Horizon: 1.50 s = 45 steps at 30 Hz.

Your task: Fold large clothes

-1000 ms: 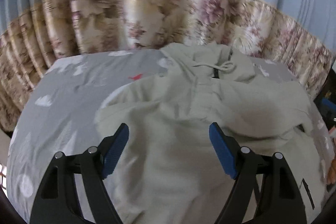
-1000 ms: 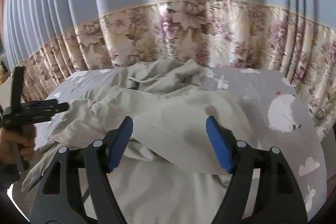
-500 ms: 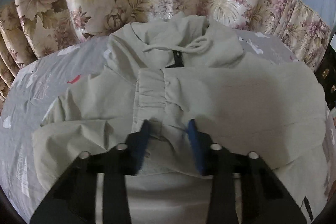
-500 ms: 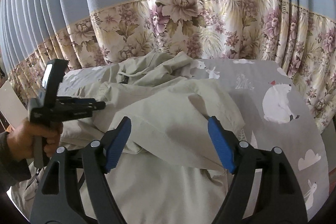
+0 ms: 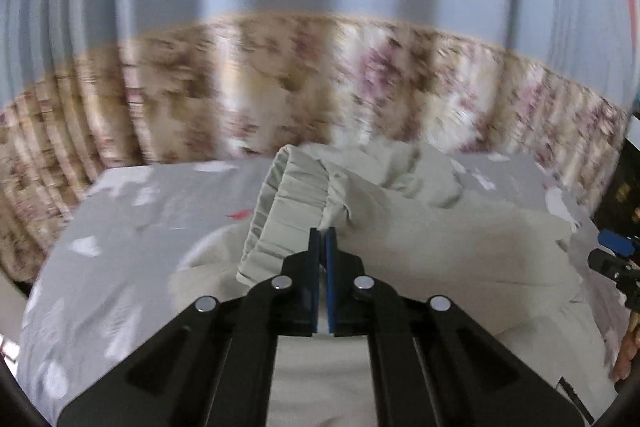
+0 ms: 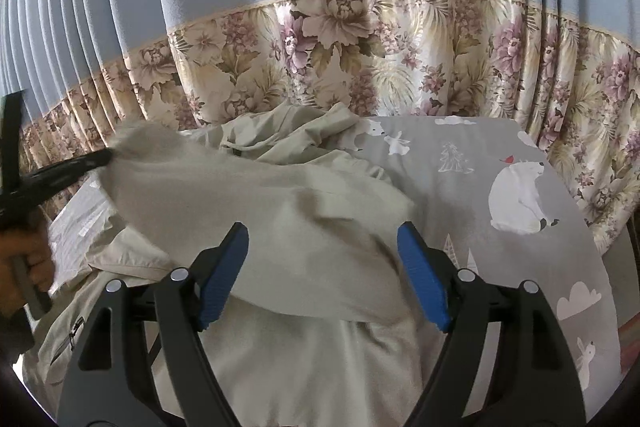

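left gripper (image 5: 322, 233) is pinching the sleeve (image 5: 360, 227) at its cuff (image 5: 288, 203), raised over the jacket (image 6: 300, 367) on the bed (image 6: 480, 163) | sleeve is running rightward toward right gripper (image 6: 322, 267), jaws opening, holding nothing, nearer the body

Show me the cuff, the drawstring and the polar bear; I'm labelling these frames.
cuff (image 5: 284, 203), left wrist view, on the gathered elastic band.
drawstring (image 6: 256, 145), right wrist view, on the cord near the collar.
polar bear (image 6: 520, 197), right wrist view, on the body of the print on the sheet.
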### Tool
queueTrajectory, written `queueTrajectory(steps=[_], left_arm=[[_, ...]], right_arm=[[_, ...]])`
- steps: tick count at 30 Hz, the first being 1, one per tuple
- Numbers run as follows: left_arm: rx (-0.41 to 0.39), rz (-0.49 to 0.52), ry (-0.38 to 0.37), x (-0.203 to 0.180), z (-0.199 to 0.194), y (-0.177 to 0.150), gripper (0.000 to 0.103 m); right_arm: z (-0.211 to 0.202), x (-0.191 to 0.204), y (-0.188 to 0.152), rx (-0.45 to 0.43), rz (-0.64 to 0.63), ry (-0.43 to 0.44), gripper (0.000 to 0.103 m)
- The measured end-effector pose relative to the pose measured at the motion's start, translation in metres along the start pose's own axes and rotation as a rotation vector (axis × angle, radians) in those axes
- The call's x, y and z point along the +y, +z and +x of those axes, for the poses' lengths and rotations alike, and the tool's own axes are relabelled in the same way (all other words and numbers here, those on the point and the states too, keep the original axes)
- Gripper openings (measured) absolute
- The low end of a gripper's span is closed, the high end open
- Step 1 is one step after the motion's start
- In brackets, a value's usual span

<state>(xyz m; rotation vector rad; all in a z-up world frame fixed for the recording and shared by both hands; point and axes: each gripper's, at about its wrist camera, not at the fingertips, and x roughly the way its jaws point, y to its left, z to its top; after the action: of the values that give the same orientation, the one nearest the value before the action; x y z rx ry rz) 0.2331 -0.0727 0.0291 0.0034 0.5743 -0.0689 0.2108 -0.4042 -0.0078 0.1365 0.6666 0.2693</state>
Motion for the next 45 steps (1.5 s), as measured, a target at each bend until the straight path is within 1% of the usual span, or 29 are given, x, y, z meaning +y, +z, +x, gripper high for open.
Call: queueTrajectory(steps=[3, 5, 6, 8, 9, 10, 11, 12, 13, 14, 16, 18, 21, 22, 24, 26, 28, 30, 33, 35, 39, 41, 43, 45], left_arm=[[0.017, -0.026, 0.047, 0.022, -0.014, -0.02, 0.002], [0.06, -0.031, 0.063, 0.028, -0.014, -0.036, 0.004], [0.105, -0.027, 0.067, 0.03, -0.008, -0.046, 0.006], [0.148, -0.027, 0.077, 0.032, 0.0, -0.057, 0.006], [0.174, -0.043, 0.079, 0.035, 0.004, -0.062, 0.015], [0.177, -0.061, 0.074, 0.037, 0.003, -0.063, 0.026], [0.164, -0.078, 0.078, 0.04, 0.0, -0.063, 0.06], [0.119, -0.1, 0.101, 0.044, -0.008, -0.06, 0.072], [0.083, -0.114, 0.11, 0.045, -0.014, -0.057, 0.072], [0.061, -0.121, 0.094, 0.045, -0.018, -0.05, 0.072], [0.053, -0.112, 0.061, 0.04, -0.019, -0.04, 0.072], [0.06, -0.081, 0.042, 0.028, -0.012, -0.032, 0.072], [0.108, -0.062, 0.014, 0.011, 0.009, -0.031, 0.072], [0.123, -0.058, 0.004, 0.005, 0.017, -0.034, 0.072], [0.157, -0.041, 0.009, -0.005, 0.037, -0.042, 0.072], [0.198, -0.023, 0.027, -0.008, 0.053, -0.05, 0.072], [0.238, -0.014, 0.05, -0.006, 0.071, -0.06, 0.072], [0.254, -0.007, 0.058, -0.003, 0.079, -0.066, 0.072], [0.258, 0.01, 0.071, -0.001, 0.084, -0.069, 0.072], [0.262, 0.008, 0.067, 0.0, 0.086, -0.07, 0.072], [0.249, 0.037, 0.063, -0.007, 0.085, -0.07, 0.072], [0.23, 0.048, 0.065, -0.009, 0.077, -0.07, 0.072], [0.208, 0.038, 0.076, -0.006, 0.067, -0.067, 0.072], [0.178, 0.005, 0.059, 0.001, 0.052, -0.063, 0.072]], right_arm=[[0.006, 0.004, -0.001, 0.022, -0.004, -0.012, 0.08], [0.015, 0.01, -0.001, 0.047, -0.007, -0.035, 0.081], [0.019, 0.013, -0.001, 0.06, -0.005, -0.049, 0.081], [0.026, 0.02, 0.001, 0.077, -0.003, -0.057, 0.081], [0.031, 0.027, 0.002, 0.088, -0.016, -0.078, 0.081], [0.034, 0.032, 0.002, 0.092, -0.031, -0.094, 0.082], [0.038, 0.037, 0.003, 0.095, -0.05, -0.104, 0.083], [0.04, 0.04, 0.003, 0.097, -0.058, -0.109, 0.083], [0.042, 0.042, 0.003, 0.099, -0.06, -0.109, 0.083], [0.044, 0.044, 0.004, 0.099, -0.057, -0.099, 0.083], [0.044, 0.049, 0.006, 0.086, -0.036, -0.063, 0.083], [0.045, 0.057, 0.008, 0.073, -0.033, -0.034, 0.083], [0.055, 0.077, 0.007, 0.087, -0.069, 0.0, 0.084], [0.06, 0.083, 0.005, 0.093, -0.089, -0.002, 0.084], [0.076, 0.087, 0.0, 0.125, -0.108, -0.024, 0.084], [0.094, 0.082, -0.006, 0.171, -0.105, -0.048, 0.084], [0.106, 0.076, -0.012, 0.206, -0.107, -0.074, 0.084], [0.116, 0.066, -0.017, 0.234, -0.111, -0.113, 0.084], [0.123, 0.048, -0.018, 0.252, -0.088, -0.143, 0.085], [0.126, 0.032, -0.017, 0.262, -0.053, -0.146, 0.087], [0.126, 0.024, -0.017, 0.26, -0.04, -0.153, 0.088], [0.12, 0.019, -0.016, 0.251, -0.006, -0.156, 0.088], [0.11, 0.019, -0.015, 0.228, 0.023, -0.135, 0.088], [0.094, 0.02, -0.015, 0.2, 0.025, -0.128, 0.093]])
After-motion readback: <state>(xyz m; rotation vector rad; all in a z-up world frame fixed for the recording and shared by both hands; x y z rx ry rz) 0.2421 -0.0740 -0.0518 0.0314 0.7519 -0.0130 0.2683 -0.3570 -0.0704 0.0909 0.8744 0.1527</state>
